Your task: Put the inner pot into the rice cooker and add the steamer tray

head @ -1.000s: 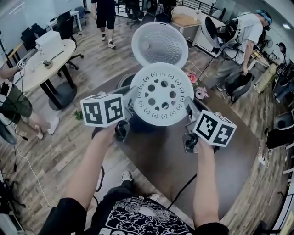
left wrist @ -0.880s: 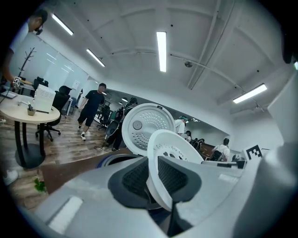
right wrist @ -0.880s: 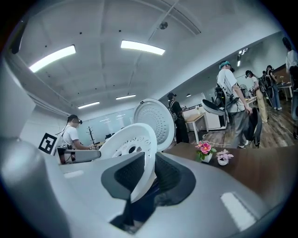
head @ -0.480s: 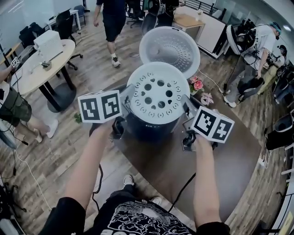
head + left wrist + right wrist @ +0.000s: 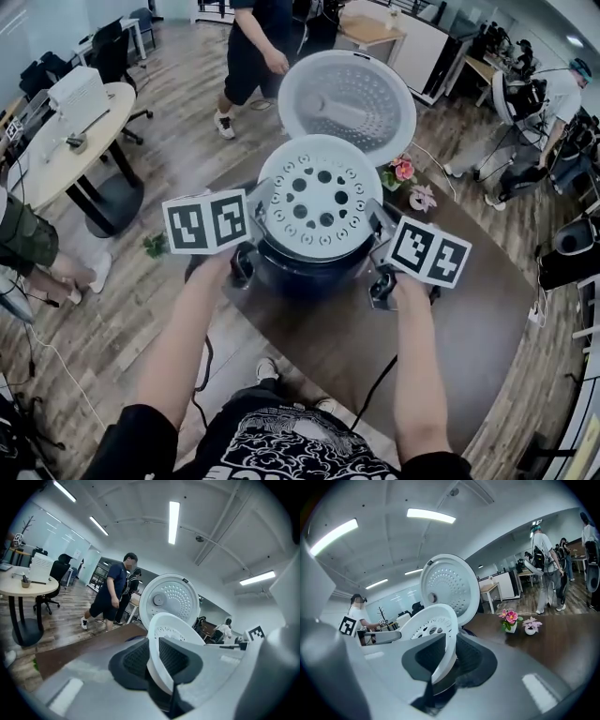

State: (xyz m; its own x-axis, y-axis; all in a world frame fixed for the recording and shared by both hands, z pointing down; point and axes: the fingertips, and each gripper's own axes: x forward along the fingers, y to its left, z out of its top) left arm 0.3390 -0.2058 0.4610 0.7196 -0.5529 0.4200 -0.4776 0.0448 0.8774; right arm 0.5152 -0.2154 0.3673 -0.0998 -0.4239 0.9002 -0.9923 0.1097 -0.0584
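Left gripper (image 5: 257, 214): closed on the left rim of the steamer tray (image 5: 319, 204); in the left gripper view the white rim (image 5: 169, 629) is clamped between the two dark pads (image 5: 137, 660).
Right gripper (image 5: 379, 225): closed on the opposite, right rim of the same tray; in the right gripper view the rim (image 5: 433, 620) is seen edge-on, pinched between the pads (image 5: 427, 657).
Steamer tray: white, round and perforated; it is carried between the two grippers, roughly level in the head view.
Rice cooker (image 5: 309, 270): the dark body is located directly below the tray and between the two grippers. Whether the tray rests on it cannot be told.
Lid (image 5: 347, 94): white, dotted on the inside, standing open just beyond the tray, ahead of both grippers.
Inner pot: covered by the tray; it cannot be made out.
Marker cubes: one (image 5: 206, 222) is mounted behind the left jaws, one (image 5: 429, 251) behind the right jaws.
Table (image 5: 459, 337): a dark brown top, under both grippers and the cooker.
Flower pots (image 5: 401, 174): two small pots, set ahead and to the right of the right gripper, near the cooker.
Person (image 5: 112, 590): seen walking on the wooden floor, well ahead of the left gripper.
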